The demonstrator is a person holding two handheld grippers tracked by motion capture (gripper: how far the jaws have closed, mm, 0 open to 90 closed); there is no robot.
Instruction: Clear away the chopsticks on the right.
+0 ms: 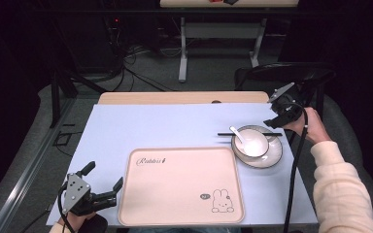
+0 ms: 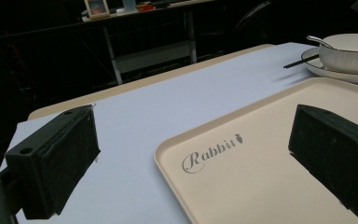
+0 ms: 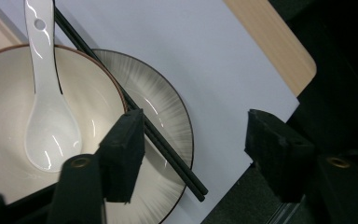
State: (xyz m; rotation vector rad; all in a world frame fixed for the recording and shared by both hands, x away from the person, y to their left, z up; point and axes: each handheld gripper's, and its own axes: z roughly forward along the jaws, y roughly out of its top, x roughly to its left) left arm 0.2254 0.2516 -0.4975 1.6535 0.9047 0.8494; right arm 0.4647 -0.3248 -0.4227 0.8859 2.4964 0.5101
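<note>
A: What sits between the right gripper (image 3: 193, 154)'s black jaws?

B: The ends of the black chopsticks (image 3: 168, 149) and part of the plate (image 3: 168, 112). The jaws stand apart, one over the plate, one past the table's edge; the pads press nothing.

A: And the bowl?

B: The bowl (image 3: 9, 107) stands on the plate with a white spoon (image 3: 46, 121) lying in it. The chopsticks rest across the plate's rim, just beside the bowl.

A: Where on the table?

B: Near the corner of the pale blue sheet (image 3: 200, 60), beside the table's wooden corner (image 3: 279, 51).

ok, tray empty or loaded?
Empty. The tray shows only its printed lettering and rabbit; the bowl with spoon sits on its plate beside it.
</note>
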